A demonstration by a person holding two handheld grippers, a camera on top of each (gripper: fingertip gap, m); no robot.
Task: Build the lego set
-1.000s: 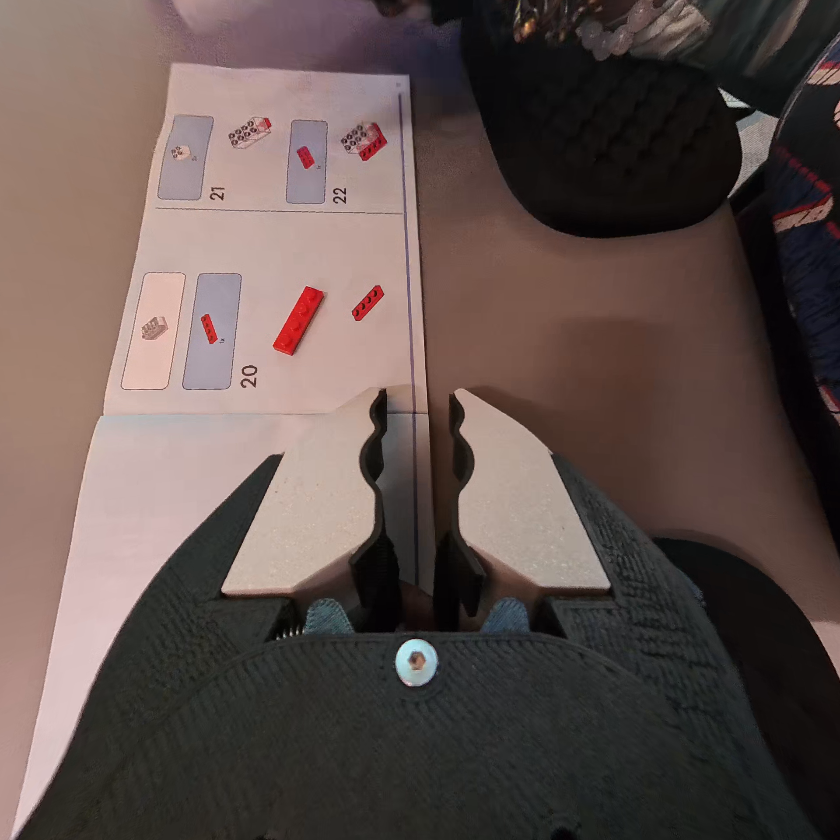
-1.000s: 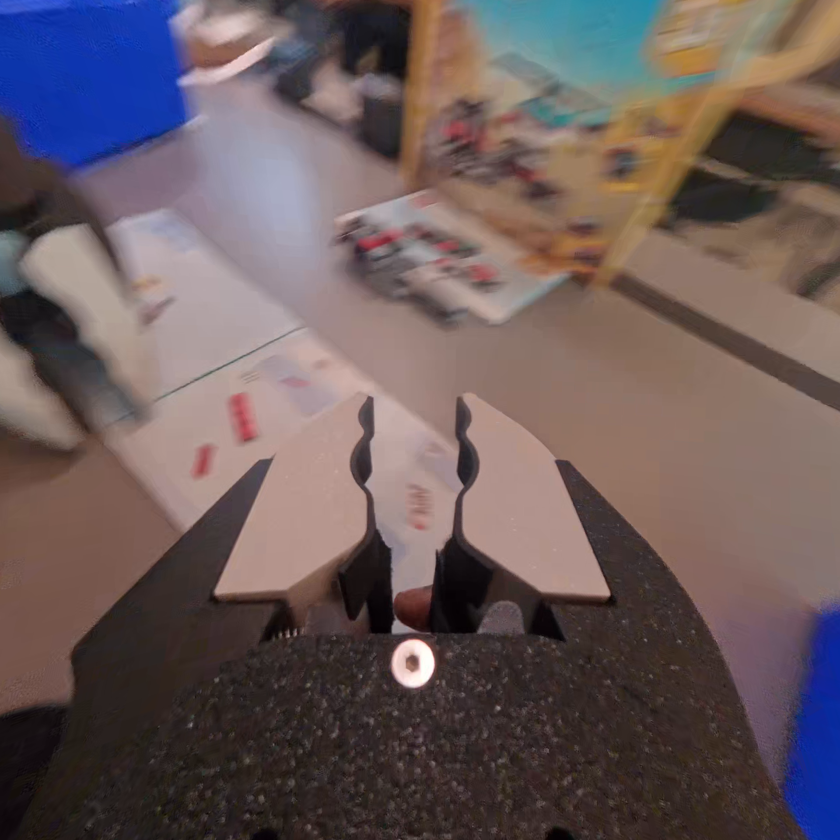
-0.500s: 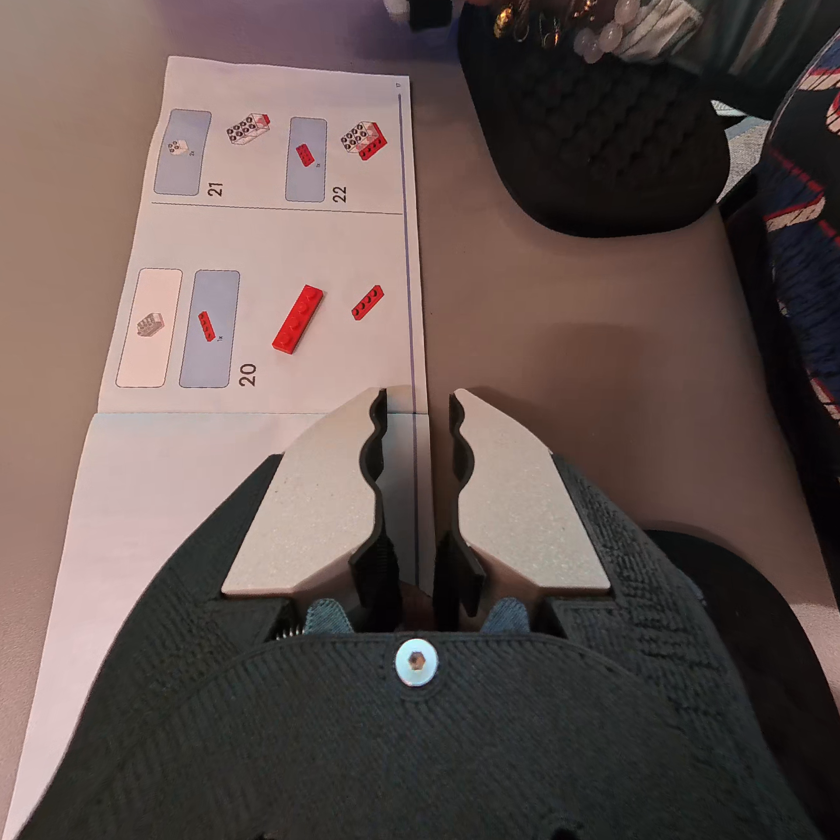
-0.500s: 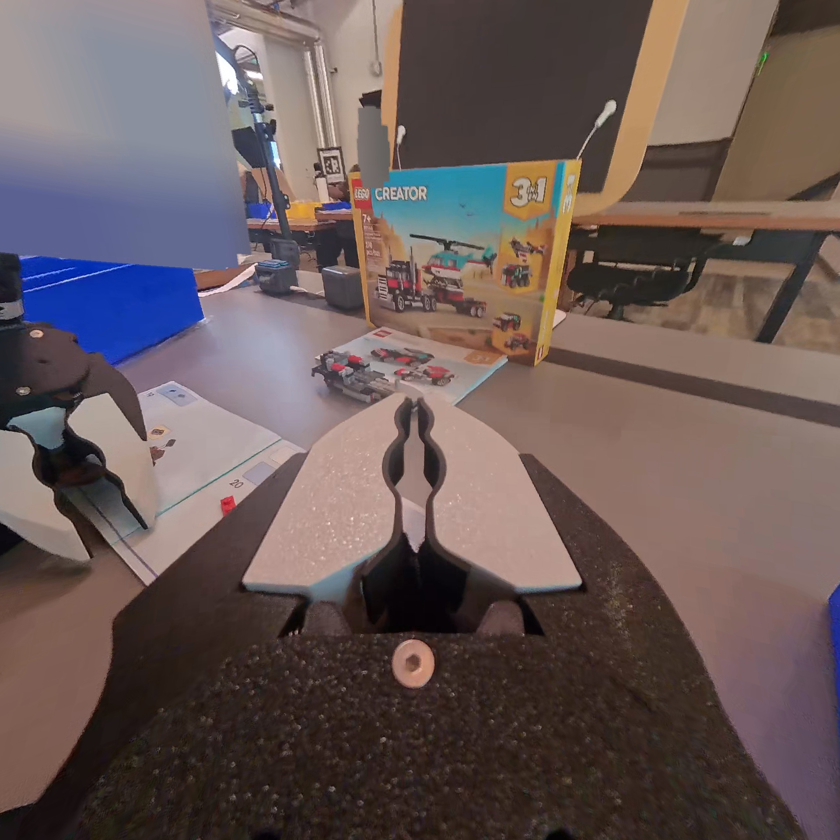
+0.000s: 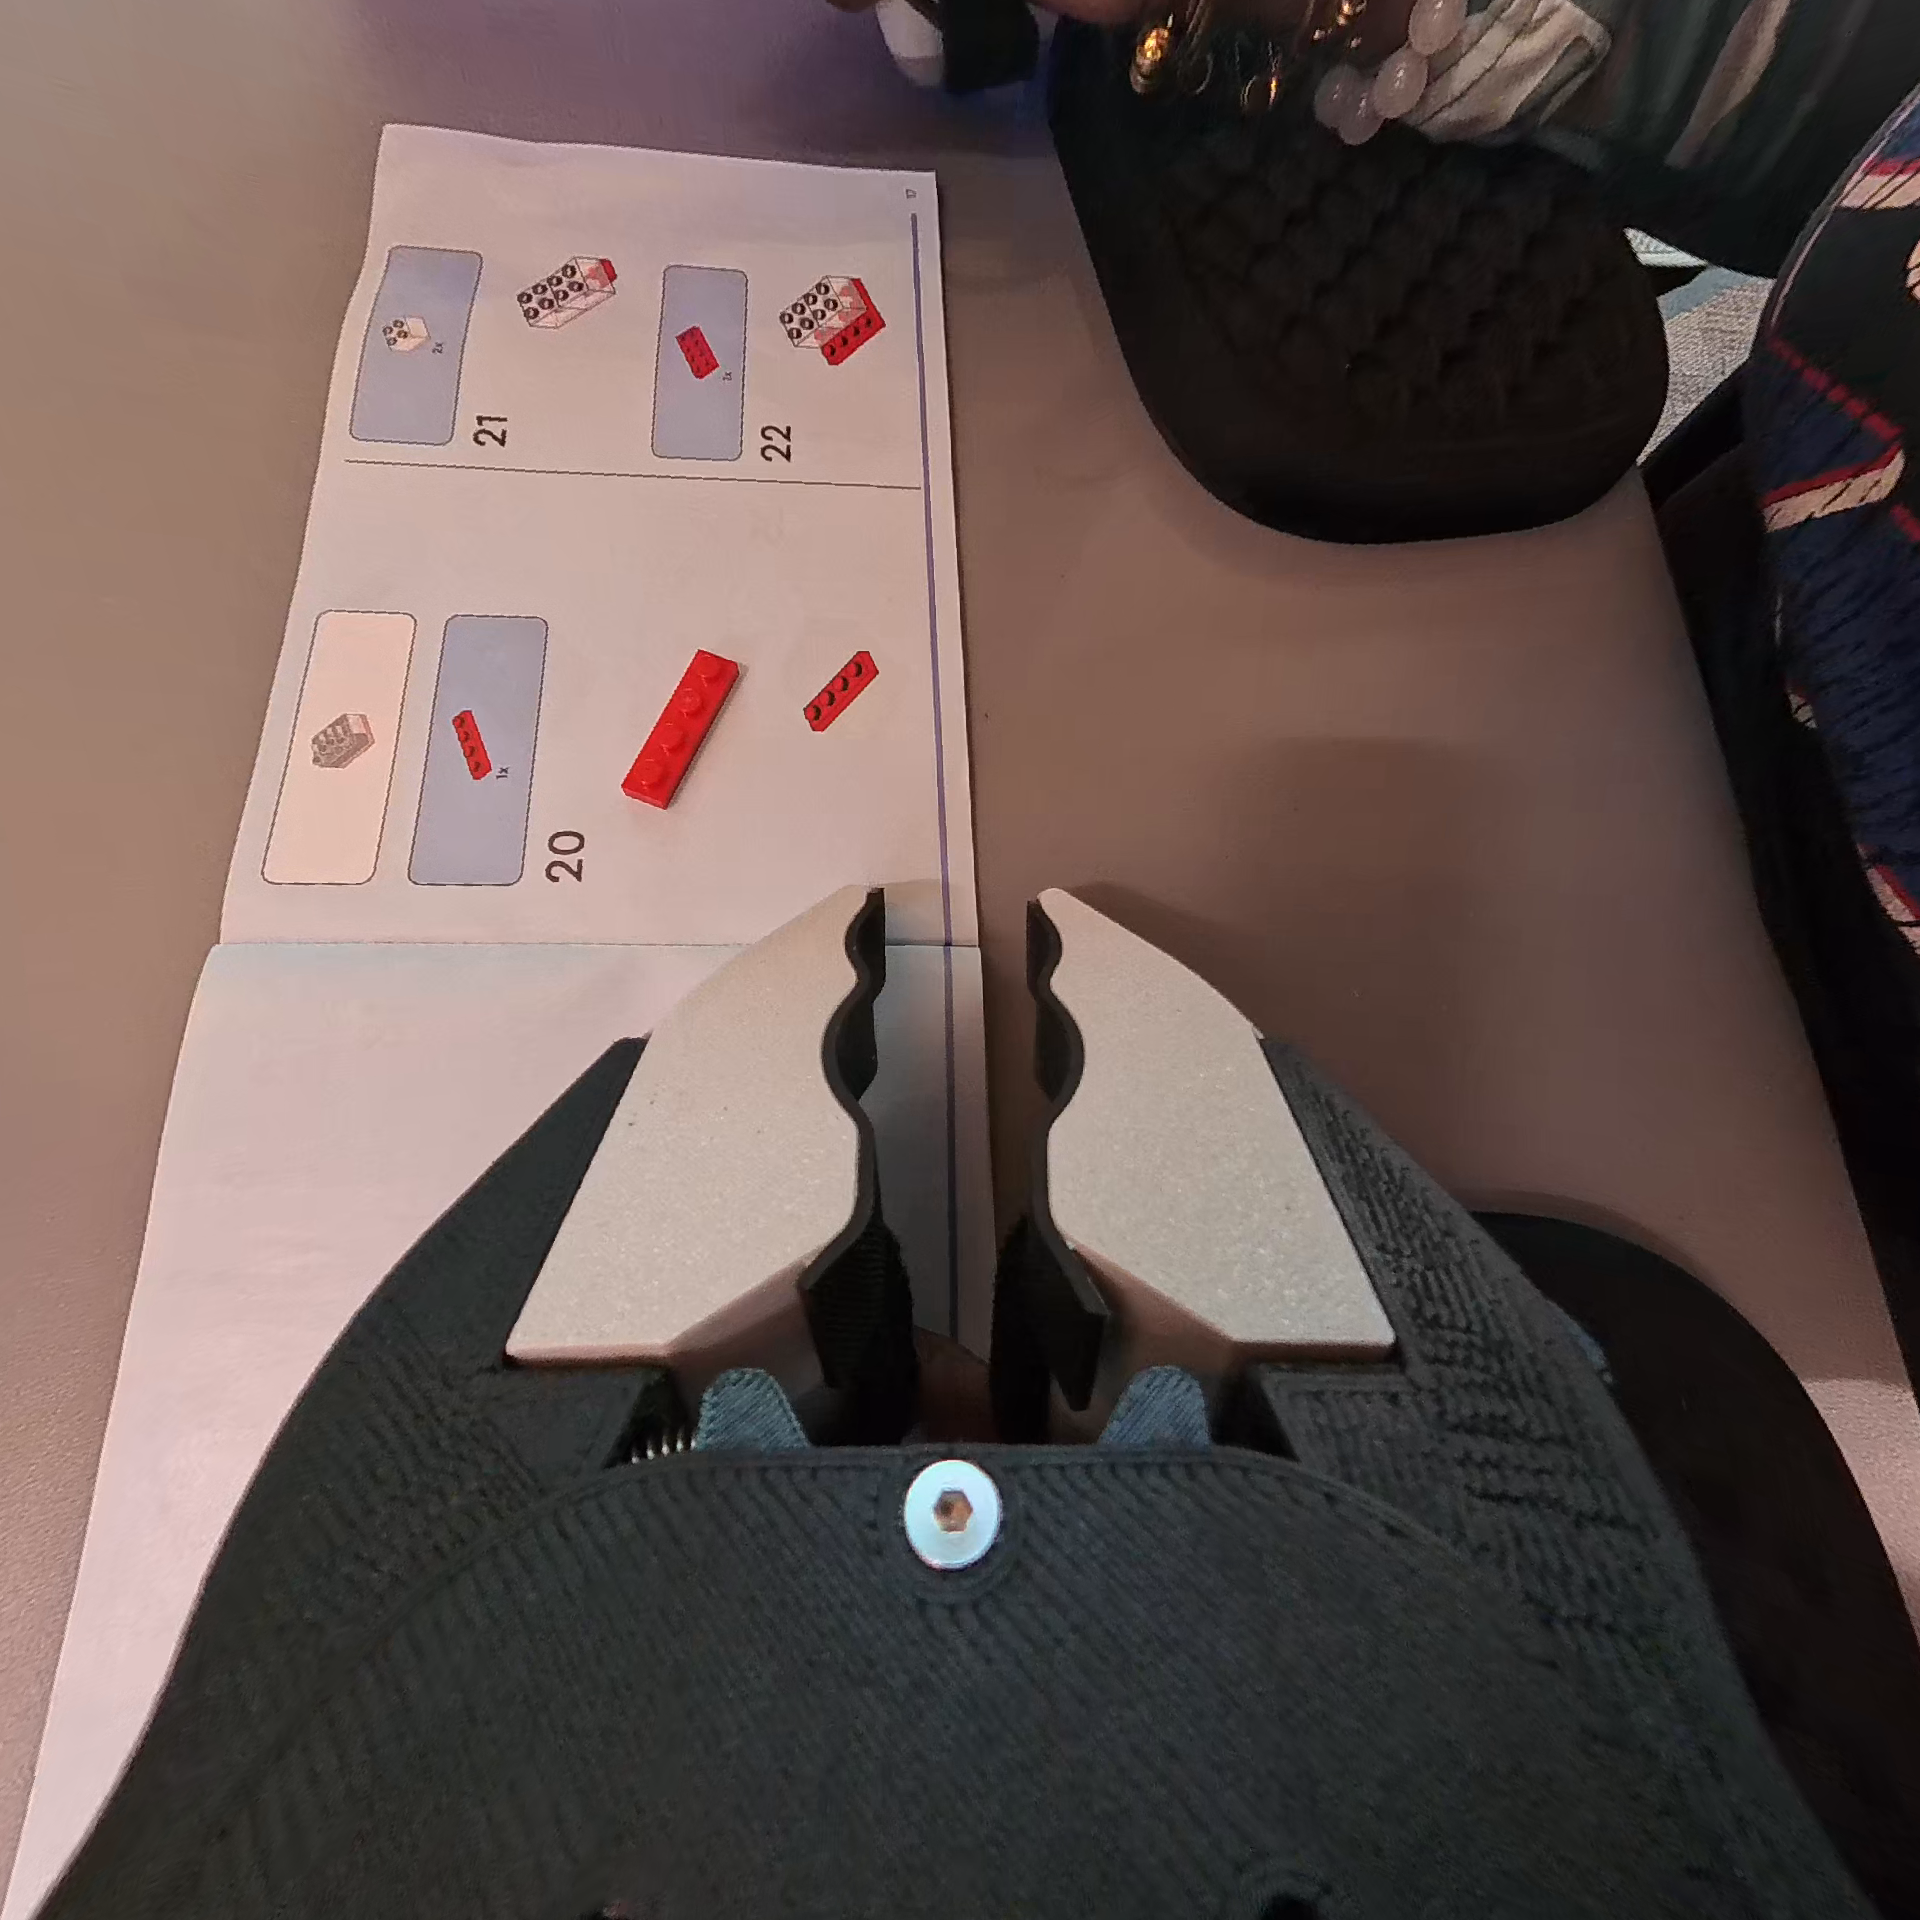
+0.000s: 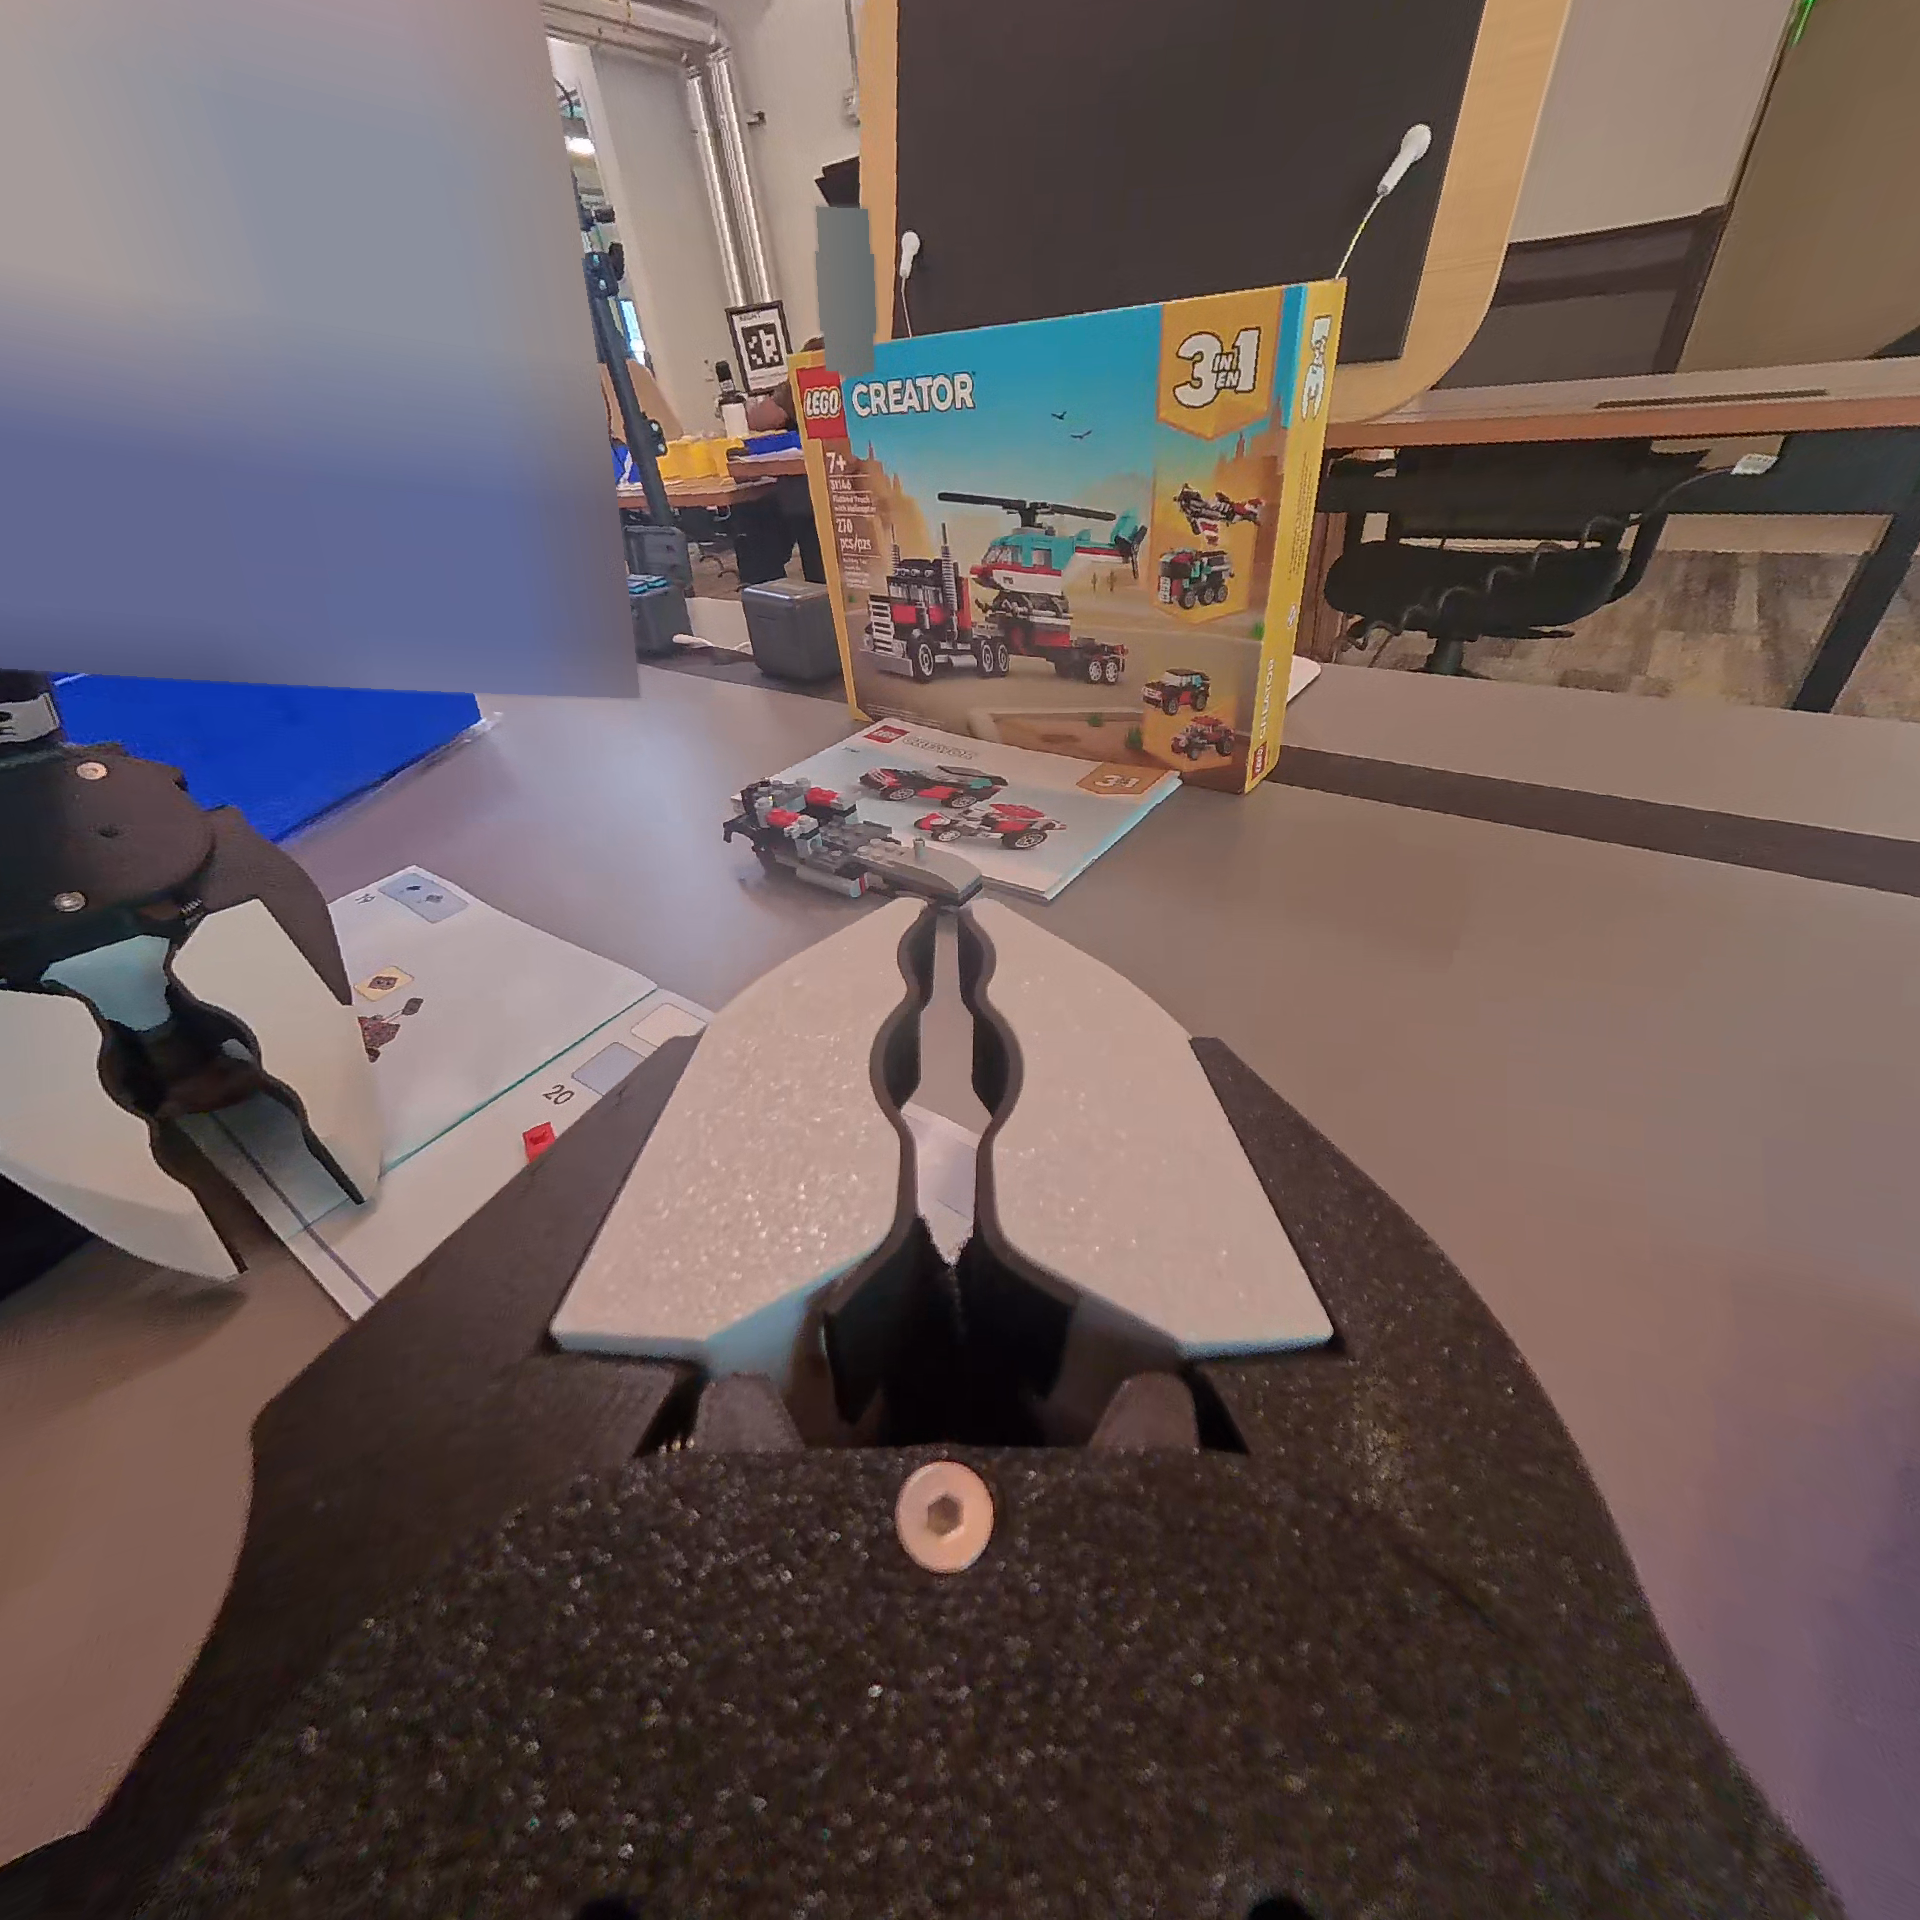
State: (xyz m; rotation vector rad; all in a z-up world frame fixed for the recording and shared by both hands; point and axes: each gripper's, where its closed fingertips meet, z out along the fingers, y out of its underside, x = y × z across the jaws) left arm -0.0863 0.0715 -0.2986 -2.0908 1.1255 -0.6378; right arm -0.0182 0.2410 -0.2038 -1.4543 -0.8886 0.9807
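Observation:
A red four-stud plate (image 5: 681,727) lies loose on the open instruction booklet (image 5: 623,540). My left gripper (image 5: 956,904) hovers over the booklet's right edge, short of the plate; it is open and empty. My right gripper (image 6: 940,914) is shut and empty, held level above the table. Its black body (image 5: 1351,312) shows at the far right of the left wrist view, held by a hand with bracelets. In the right wrist view the left gripper (image 6: 296,1231) is at the left, and the red plate (image 6: 537,1140) peeks out beside my right gripper.
A partly built grey, black and red model (image 6: 831,831) sits mid-table beside a second booklet (image 6: 997,810). The set's box (image 6: 1070,540) stands upright behind them. A blue bin (image 6: 260,738) is at the left. A person's patterned clothing (image 5: 1849,520) is at the table's right edge. My hands' fingertips stand some 20 cm from each other.
My right gripper has swung up from pointing down at the booklet to pointing level across the table, and its jaws have closed. The left gripper has hardly moved.

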